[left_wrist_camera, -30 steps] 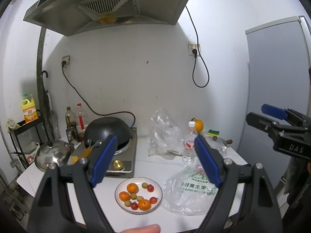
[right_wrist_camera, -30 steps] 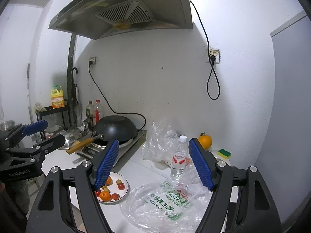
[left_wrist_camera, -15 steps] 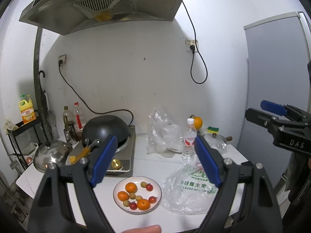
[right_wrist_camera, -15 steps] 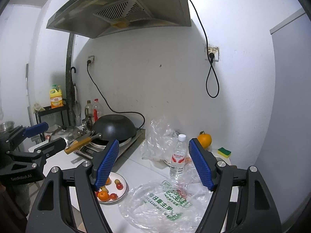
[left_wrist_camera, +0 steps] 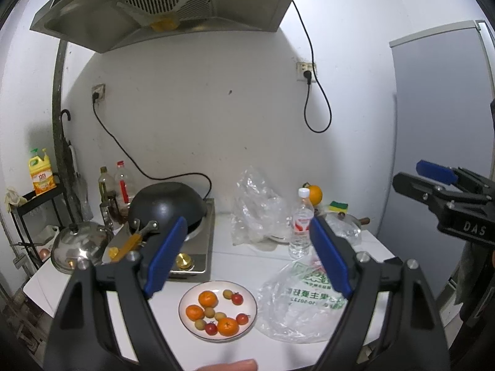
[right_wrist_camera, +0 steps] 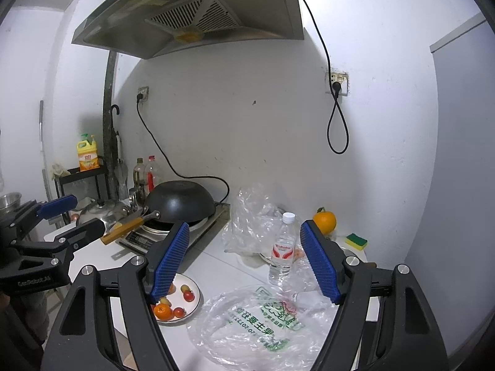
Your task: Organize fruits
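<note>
the right hand-held gripper [right_wrist_camera: 244,259], spread wide and empty, is hiding part of the fruit plate [right_wrist_camera: 193,284] on the desk [right_wrist_camera: 216,266]; the left hand-held gripper [left_wrist_camera: 247,256] is gaping too, a printed plastic bag [left_wrist_camera: 297,306] lying beside the plate.

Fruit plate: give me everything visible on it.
The plate is round, white, and looks ceramic, lying flat on the white counter near its front edge, in front of the stove. It holds three oranges, four cherry tomatoes and some small yellow-green fruits, loosely scattered. A printed plastic bag lies at its right rim. Neither gripper touches it.
</note>
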Action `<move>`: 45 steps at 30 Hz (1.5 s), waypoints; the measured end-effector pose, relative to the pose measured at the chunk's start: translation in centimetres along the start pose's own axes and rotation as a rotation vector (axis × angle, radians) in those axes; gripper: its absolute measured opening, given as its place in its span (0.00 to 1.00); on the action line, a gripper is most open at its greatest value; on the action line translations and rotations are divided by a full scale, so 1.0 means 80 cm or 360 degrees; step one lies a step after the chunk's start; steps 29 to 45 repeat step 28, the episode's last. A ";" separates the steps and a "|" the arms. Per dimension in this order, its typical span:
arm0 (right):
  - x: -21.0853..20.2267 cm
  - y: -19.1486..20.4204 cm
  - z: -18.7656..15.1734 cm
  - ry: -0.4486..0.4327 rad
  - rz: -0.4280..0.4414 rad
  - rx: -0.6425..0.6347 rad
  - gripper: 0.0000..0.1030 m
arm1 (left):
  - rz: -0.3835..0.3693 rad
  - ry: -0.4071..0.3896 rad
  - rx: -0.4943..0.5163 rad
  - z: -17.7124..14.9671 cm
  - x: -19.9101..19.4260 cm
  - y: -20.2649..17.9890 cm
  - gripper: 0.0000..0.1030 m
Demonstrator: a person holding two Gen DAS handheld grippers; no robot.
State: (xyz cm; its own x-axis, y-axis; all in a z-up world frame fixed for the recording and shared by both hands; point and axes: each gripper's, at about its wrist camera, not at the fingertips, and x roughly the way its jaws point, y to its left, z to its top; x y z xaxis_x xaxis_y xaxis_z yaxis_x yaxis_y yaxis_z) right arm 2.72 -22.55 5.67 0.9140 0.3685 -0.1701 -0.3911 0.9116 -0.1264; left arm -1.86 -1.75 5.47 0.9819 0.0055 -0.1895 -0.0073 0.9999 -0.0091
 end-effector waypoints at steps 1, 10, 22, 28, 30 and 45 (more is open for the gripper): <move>0.000 -0.001 0.000 -0.0001 0.0001 0.0001 0.75 | 0.0000 0.0000 0.0000 0.000 0.000 0.001 0.81; 0.002 0.000 -0.002 -0.0001 0.0009 -0.0007 0.75 | 0.0005 0.0000 -0.0005 0.000 0.001 0.003 0.81; 0.004 0.001 -0.001 0.0002 0.0016 -0.0010 0.75 | -0.0012 0.0004 0.0001 -0.001 0.004 0.005 0.81; 0.004 0.001 0.000 0.0002 0.0016 -0.0009 0.75 | -0.0031 -0.0011 0.0022 -0.001 0.007 0.002 0.81; 0.004 0.001 0.000 0.0002 0.0016 -0.0009 0.75 | -0.0031 -0.0011 0.0022 -0.001 0.007 0.002 0.81; 0.004 0.001 0.000 0.0002 0.0016 -0.0009 0.75 | -0.0031 -0.0011 0.0022 -0.001 0.007 0.002 0.81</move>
